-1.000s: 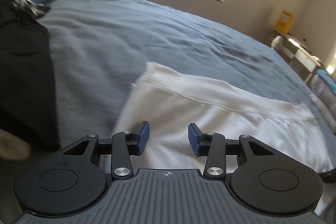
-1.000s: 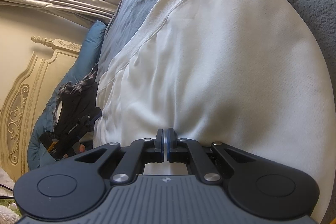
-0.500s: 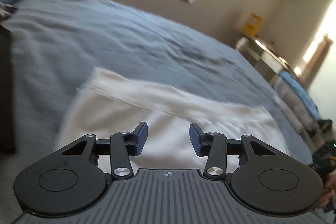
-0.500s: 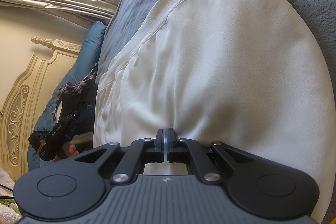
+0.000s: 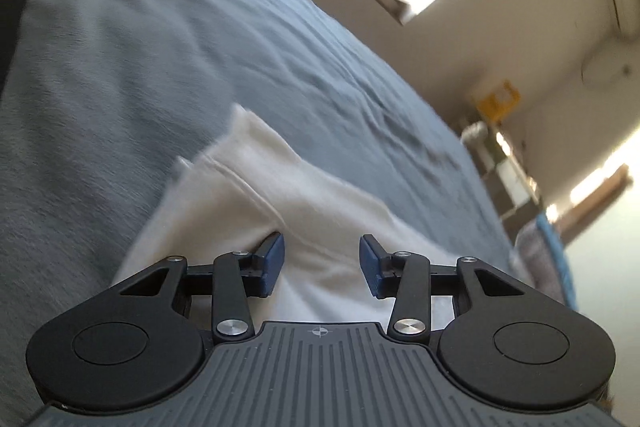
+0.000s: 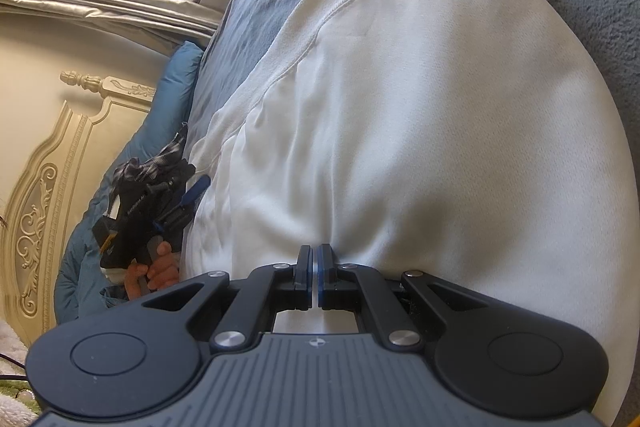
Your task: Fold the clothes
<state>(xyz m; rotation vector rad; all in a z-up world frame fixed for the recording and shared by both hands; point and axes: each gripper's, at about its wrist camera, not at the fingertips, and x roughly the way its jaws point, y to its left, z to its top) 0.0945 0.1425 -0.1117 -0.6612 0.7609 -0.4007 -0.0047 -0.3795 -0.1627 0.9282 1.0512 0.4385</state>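
Rolled, left claw (image 5: 321,264) hangs open over white garment (image 5: 280,227) stretching rightward

White garment (image 6: 420,131) spread flat on grey bedspread (image 5: 160,47).

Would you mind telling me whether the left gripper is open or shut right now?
Open: the left gripper has a clear gap between its blue pads, with the white garment behind and nothing pinched.
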